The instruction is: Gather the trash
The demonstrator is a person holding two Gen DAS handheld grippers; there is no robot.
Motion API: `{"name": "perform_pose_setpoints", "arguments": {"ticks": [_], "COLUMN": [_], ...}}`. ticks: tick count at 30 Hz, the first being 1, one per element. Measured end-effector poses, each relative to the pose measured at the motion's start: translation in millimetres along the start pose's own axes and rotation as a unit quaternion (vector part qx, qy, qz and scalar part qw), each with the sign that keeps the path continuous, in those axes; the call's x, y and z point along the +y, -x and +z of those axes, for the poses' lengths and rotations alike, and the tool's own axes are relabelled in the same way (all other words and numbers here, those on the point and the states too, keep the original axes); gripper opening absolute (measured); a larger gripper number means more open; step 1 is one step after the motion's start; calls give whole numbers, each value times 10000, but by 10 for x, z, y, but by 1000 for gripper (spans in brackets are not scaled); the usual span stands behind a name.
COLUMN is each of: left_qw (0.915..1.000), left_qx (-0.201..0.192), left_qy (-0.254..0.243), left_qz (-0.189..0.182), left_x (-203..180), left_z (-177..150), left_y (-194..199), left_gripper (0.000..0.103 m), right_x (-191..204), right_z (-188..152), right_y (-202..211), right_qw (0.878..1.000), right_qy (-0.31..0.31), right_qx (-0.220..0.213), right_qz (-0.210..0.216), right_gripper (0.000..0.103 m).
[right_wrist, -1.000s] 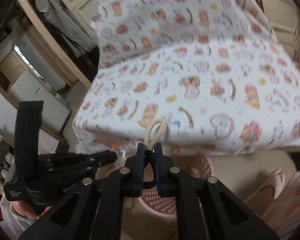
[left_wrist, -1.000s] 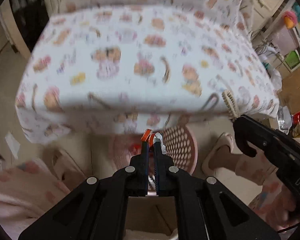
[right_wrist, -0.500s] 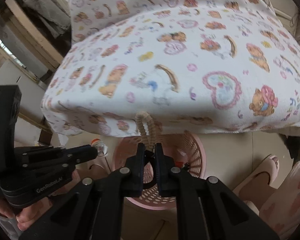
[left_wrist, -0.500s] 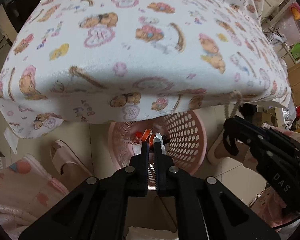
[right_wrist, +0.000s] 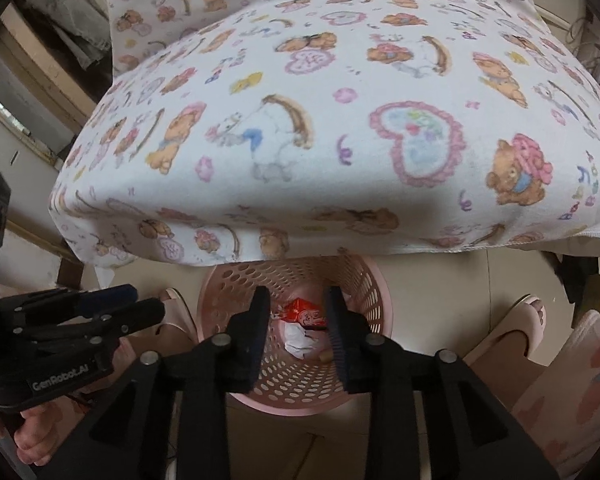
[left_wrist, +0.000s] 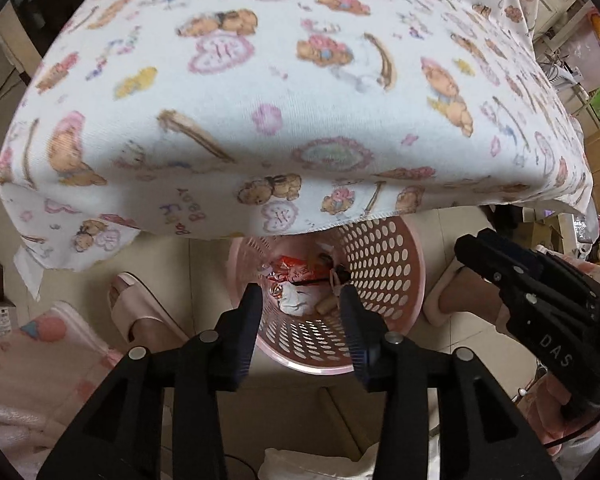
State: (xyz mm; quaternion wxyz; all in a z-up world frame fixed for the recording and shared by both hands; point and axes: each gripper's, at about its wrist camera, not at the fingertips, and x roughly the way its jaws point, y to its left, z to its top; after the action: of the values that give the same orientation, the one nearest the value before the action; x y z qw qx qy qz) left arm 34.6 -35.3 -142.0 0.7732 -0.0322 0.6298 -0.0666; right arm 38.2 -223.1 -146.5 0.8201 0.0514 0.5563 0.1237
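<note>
Trash [left_wrist: 300, 280], crumpled red wrappers and white paper, lies in a round, perforated pink plastic basket [left_wrist: 384, 264] opening upward. Both the left gripper [left_wrist: 300, 316] and right gripper [right_wrist: 296, 320] have just been opening, fingers spread, nothing between them.

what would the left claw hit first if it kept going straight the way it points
Probably the trash at the bottom of the pink basket; the open left claw points down its mouth, though depth is unclear.
</note>
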Motion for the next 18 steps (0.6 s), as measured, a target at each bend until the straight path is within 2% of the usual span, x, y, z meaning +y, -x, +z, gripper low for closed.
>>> {"name": "perform_pose_setpoints", "arguments": {"ticks": [2,5,8,9,11,14,16,18], "left_qw": [9999,9975,9926,9898,9831,9681,9582,9506], "left_qx": [-137,-607,-1152,-1360,-1742,-2413,-2773,-3040], "left_qy": [6,-92,-53,-61,-121,-253,-290,-283], "left_qz": [89,361,373,417,556,633,641,557], "left_x": [-4,-25,-9,-4,-4,-38,-41,-48], "left_z": [-11,-34,-55,-63,-80,-141,-172,-208], "left_y": [79,302,585,698,901,1235,1387,1526], "left_gripper": [39,40,47,50,63,81,87,92], "right_x": [7,65,121,131,153,190,215,238], "right_z": [17,26,23,20,21,26,41,21], "right_y": [54,228,478,574,739,1035,1192,1374], "right_qw": [9999,9988,9958,9946,9922,9864,9829,9777], "right_qy": [-22,139,291,312,340,433,512,570], "right_qx": [-119,-430,-831,-965,-1189,-1560,-1737,-1977], "right_qz": [-39,-172,-240,-233,-181,-284,-341,-429], "right_gripper": [39,51,66,68,77,89,98,101]}}
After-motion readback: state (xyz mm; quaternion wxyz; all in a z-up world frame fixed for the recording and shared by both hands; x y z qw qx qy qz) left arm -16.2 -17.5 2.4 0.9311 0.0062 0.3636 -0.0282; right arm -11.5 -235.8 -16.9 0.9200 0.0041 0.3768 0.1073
